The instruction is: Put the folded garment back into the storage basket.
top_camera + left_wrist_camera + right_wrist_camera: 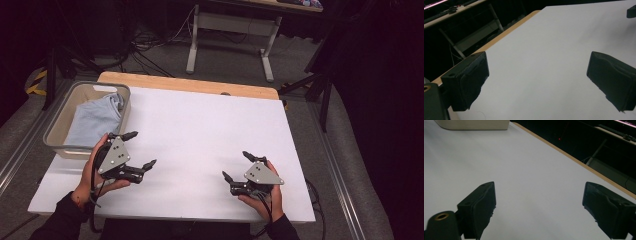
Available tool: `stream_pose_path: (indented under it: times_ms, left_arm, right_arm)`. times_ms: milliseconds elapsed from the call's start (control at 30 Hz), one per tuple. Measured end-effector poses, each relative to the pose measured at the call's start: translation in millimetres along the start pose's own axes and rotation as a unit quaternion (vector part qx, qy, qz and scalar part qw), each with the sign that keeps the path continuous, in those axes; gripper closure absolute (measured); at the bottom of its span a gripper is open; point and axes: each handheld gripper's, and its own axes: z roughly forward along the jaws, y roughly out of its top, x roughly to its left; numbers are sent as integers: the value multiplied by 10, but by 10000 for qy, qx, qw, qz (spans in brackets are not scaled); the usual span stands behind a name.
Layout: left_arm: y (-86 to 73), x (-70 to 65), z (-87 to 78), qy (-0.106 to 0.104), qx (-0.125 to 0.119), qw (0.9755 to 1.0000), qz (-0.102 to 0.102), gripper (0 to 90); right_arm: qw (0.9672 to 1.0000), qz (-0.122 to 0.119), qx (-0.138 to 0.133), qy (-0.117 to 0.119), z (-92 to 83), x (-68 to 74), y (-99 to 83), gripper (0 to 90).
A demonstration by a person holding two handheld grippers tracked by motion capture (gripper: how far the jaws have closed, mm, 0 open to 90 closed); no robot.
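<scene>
Looking across the white table, we see wide bare room between its wooden far edge and the near edge. At its left edge sits a beige bin holding a folded pale-blue cloth. The left gripper, just beside the bin, has jaws spread, holding nothing; the right gripper likewise. We read no writing.

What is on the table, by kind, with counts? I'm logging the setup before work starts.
Grippers: 2, the left gripper and the right gripper, both with jaws open
Bins: 1, the bin at the table's left edge
Folded cloths: 1, the light blue cloth in the bin
Total: 4
</scene>
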Motion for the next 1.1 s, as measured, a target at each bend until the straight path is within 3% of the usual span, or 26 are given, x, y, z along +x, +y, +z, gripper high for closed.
stream_pose_path:
  times_ms: [733,1100]
  left_arm:
    - [-237,-151,-14,-110,258,9996,61,57]
    - [-354,-131,-39,9,396,9992,3,58]
  right_arm:
    - [10000,-39,-62,-7,-3,28,-2,121]
    - [10000,-4,-50,69,19,63,-18,120]
